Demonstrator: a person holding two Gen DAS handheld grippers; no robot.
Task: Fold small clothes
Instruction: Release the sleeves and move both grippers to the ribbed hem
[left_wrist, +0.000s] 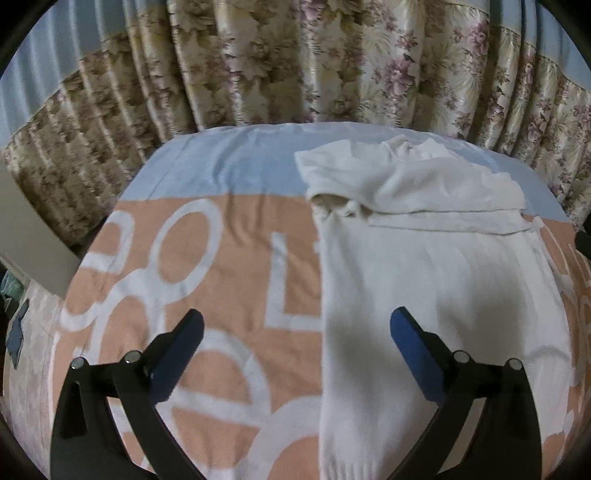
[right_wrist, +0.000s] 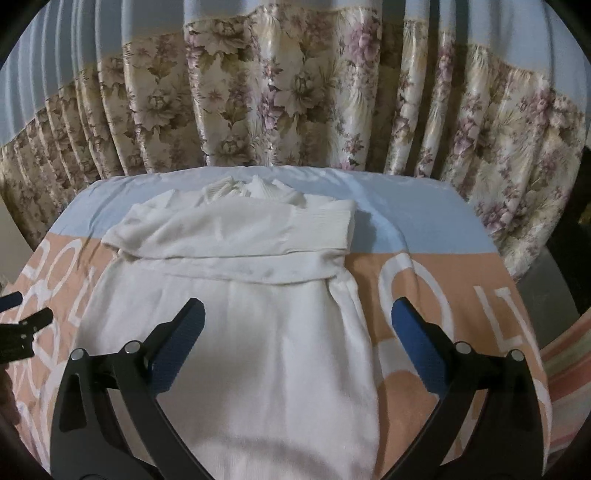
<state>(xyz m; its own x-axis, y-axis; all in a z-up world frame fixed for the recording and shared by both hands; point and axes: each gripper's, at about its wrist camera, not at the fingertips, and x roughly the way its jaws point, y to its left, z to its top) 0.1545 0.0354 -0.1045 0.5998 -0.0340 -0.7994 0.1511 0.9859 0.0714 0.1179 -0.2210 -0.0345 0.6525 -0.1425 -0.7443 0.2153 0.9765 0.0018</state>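
Both grippers, left gripper (left_wrist: 297, 328) and right gripper (right_wrist: 297, 319), gape empty above one white sweater (right_wrist: 229, 332), sleeves folded across.

Each hand-held gripper (left_wrist: 295, 328) has black arms, blue pads, silver screws.

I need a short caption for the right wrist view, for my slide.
Open right gripper above a white sweater with sleeves folded across, on a peach and blue blanket.

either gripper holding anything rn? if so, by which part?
Nothing held. Left gripper and right gripper both gape open above the white sweater, pads clear of it.
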